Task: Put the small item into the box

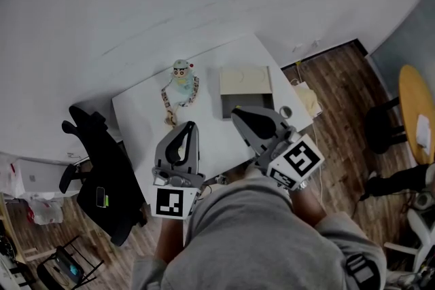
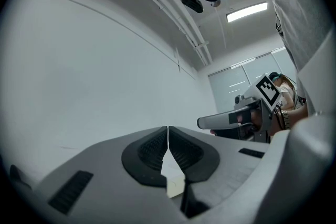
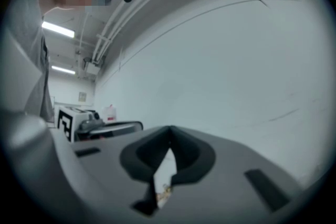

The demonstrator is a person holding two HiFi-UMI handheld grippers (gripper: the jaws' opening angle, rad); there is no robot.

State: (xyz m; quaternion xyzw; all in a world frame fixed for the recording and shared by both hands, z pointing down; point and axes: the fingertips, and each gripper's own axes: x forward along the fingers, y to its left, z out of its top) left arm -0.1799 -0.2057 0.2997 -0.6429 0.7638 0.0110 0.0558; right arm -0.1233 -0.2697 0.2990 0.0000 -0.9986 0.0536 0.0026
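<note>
1. A person in a grey top point(image 1: 258, 241) stands at the near edge and holds a gripper in each hand.
2. The left gripper point(image 1: 188, 126) has its two jaws shut tight together. Nothing is between them point(image 2: 168, 136).
3. The right gripper point(image 1: 237, 113) also has its jaws pressed together and carries nothing point(image 3: 169, 136). Both grippers hang over the near part of the white square table point(image 1: 139, 112).
4. A black chair point(image 1: 102, 166) stands just left of the table, on the brown wooden floor point(image 1: 340, 78).
5. A small toy figure with a blue-green cap point(image 1: 181, 73) stands on the far left part of the table, well apart from both grippers.
6. A string of brown and white beads point(image 1: 195, 89) lies around the toy figure.
7. A flat pale cream box point(image 1: 246, 79) sits on the table to the right of the toy, near but not touching it. Its near side is dark grey point(image 1: 239, 104). The toy is outside the box.
8. A round orange-brown table top point(image 1: 414, 112) shows at the far right edge.
</note>
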